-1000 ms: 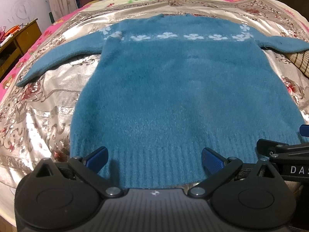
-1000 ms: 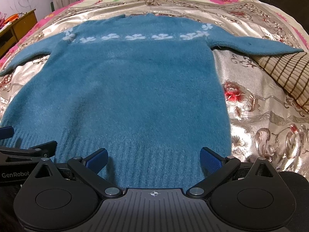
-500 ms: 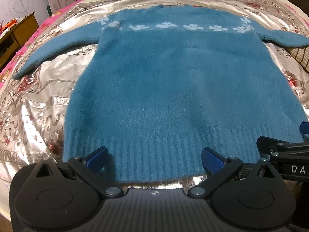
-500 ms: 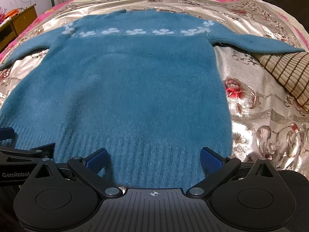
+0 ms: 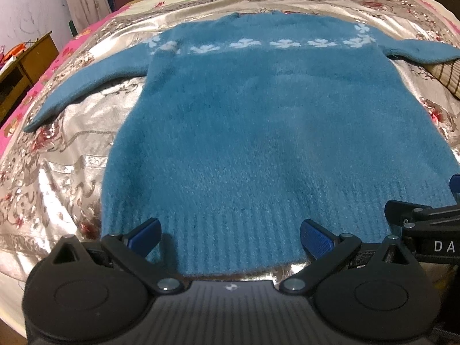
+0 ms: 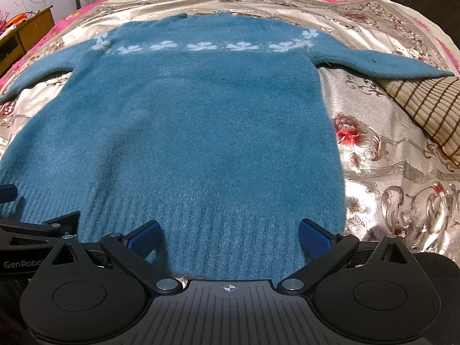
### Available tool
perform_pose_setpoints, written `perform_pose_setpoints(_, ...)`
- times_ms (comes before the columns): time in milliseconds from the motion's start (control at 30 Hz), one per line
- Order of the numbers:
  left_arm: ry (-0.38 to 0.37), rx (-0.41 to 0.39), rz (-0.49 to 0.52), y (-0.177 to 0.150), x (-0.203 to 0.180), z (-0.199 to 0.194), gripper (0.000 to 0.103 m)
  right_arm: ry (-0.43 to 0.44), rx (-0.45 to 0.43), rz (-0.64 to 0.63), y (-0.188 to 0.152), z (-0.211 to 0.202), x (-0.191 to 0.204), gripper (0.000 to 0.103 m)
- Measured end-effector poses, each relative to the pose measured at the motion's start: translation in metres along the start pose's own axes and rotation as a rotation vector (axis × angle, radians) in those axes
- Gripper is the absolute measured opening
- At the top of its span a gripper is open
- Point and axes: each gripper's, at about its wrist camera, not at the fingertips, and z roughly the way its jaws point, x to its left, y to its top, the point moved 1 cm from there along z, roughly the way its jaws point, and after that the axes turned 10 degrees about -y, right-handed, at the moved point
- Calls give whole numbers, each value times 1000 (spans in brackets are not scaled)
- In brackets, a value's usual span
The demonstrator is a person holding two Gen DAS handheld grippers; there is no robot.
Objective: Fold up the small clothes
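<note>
Indoor light is moderate and falls from above and in front, so the shiny bedspread (image 6: pixel 382 155) throws bright glare patches, strongest near the lower left in the left wrist view (image 5: pixel 54 184). The blue sweater (image 5: pixel 258 143) looks soft and slightly smeared by motion blur there, a little sharper in the right wrist view (image 6: pixel 184 143). Each gripper's fingers cast short dark shadows on the hem. Fisheye bending curves the bed, and the corners go black.

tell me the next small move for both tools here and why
Probably ease both down onto the ribbed hem and close. The sweater lies flat and unfolded on the bedspread; the left tool and right tool are open, empty, at that hem.
</note>
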Motion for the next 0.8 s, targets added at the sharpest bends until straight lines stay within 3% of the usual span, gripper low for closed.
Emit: perform_pose_setpoints(800,3,-49,-4,1,-3,-20,103,15,-50,42,-2,-17,-8,102)
